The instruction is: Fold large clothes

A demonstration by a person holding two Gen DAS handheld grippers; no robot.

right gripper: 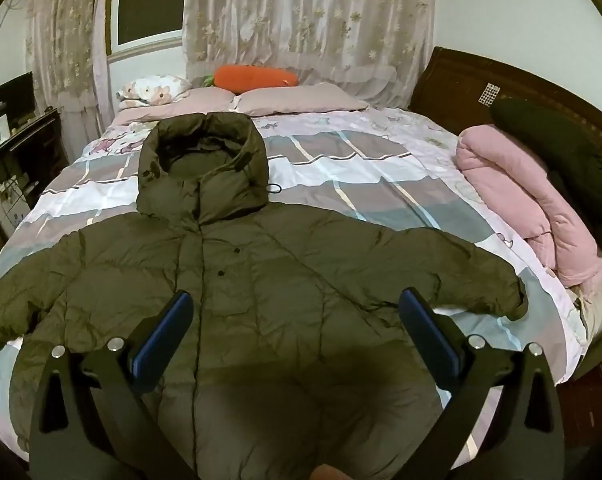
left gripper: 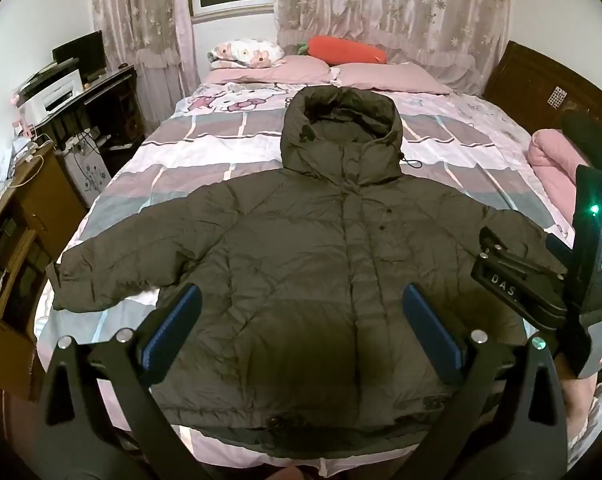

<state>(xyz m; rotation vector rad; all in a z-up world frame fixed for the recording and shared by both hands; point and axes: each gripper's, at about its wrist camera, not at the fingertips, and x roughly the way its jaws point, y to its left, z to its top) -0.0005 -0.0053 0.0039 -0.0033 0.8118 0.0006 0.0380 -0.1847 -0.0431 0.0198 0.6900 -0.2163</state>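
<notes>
So far nothing is folded: the puffy olive-green hooded jacket [left gripper: 301, 264] lies flat, front up, sleeves spread, on the bed's pink patterned quilt [left gripper: 205, 148]. Left tongs [left gripper: 301, 320] and right tongs [right gripper: 297, 328] hover above it, wide open, empty.

One olive hooded jacket [left gripper: 301, 280] is laid flat on the bed [left gripper: 205, 152]; beyond its hood, two pink pillows [left gripper: 285, 69], one floral pillow [left gripper: 247, 53] and one carrot plush [left gripper: 347, 50] are counted; to its right, one folded pink quilt [right gripper: 513, 200]; over its hem, two grippers, left gripper [left gripper: 301, 324] and right gripper [right gripper: 297, 330], each spread wide.
</notes>
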